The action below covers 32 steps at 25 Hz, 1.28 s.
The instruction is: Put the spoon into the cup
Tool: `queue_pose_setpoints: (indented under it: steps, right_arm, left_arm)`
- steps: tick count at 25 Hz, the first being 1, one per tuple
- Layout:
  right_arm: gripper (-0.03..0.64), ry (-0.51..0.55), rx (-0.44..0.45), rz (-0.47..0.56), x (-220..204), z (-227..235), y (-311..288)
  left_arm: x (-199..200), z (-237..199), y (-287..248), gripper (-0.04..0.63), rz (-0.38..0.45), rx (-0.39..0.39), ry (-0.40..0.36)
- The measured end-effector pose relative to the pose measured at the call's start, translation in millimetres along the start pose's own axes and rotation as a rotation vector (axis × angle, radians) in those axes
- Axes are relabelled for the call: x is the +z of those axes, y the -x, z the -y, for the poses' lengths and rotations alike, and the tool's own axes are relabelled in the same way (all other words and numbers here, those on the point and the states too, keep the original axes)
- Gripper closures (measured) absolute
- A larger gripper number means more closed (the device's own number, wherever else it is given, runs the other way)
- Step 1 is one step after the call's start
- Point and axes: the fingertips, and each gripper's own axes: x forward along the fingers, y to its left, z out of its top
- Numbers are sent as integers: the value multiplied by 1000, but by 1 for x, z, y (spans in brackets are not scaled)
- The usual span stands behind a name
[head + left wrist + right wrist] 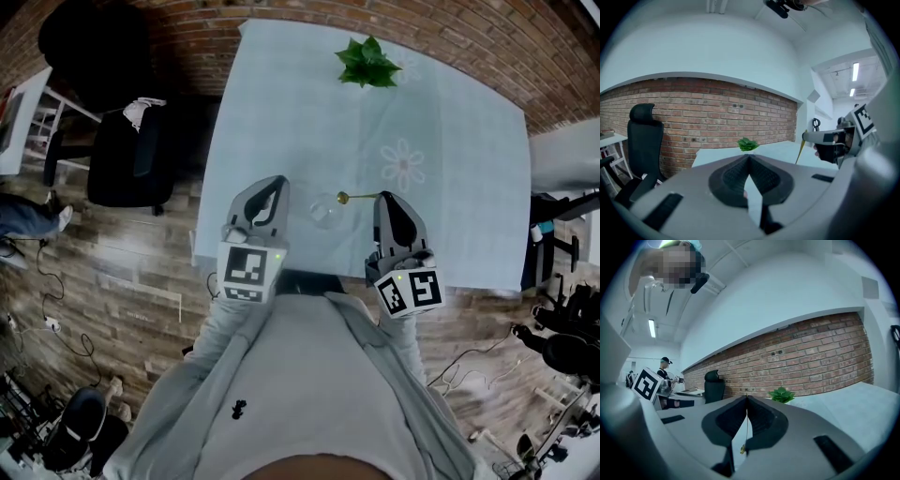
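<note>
A clear glass cup (325,212) stands on the pale blue table (281,112) between my two grippers. My right gripper (386,195) (746,399) is shut on the thin gold spoon (357,197) (746,430). The spoon sticks out to the left, and its bowl sits by the cup's right rim. In the left gripper view, the spoon (800,149) slants down from the right gripper (833,142). My left gripper (276,182) (750,158) is just left of the cup, tips together, holding nothing. Neither gripper view shows the cup.
A small green plant (367,62) (748,144) (781,394) stands at the table's far end before a brick wall. A flower pattern (404,163) marks the cloth. A black office chair (128,155) is left of the table. A person stands far off in the right gripper view.
</note>
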Motion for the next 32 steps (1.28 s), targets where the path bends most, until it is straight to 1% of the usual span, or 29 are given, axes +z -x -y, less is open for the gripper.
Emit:
queue_pose_setpoints:
  steps: [9, 13, 17, 22, 26, 29, 32]
  right_arm:
    - [597, -71, 23, -74, -40, -6, -12]
    - [597, -89, 29, -116, -64, -7, -18]
    - [597, -107, 42, -149, -84, -8, -26]
    - [597, -137, 53, -173, -104, -7, -31]
    - [597, -170, 47, -185, -116, -6, -31]
    - [597, -194, 52, -186, -123, -4, -31]
    - [597, -200, 61, -181, -127, -2, -32]
  left_arm:
    - [-19, 8, 2, 577, -42, -24, 8]
    - [-26, 10, 1, 577, -57, -26, 27]
    - [-32, 10, -2, 577, -64, -36, 9]
    - [-37, 8, -1, 577, -71, -24, 20]
    - [-41, 6, 2, 577, -83, -3, 51]
    - [-45, 6, 2, 577, -84, -10, 29]
    - [-46, 7, 1, 577, -85, -7, 29]
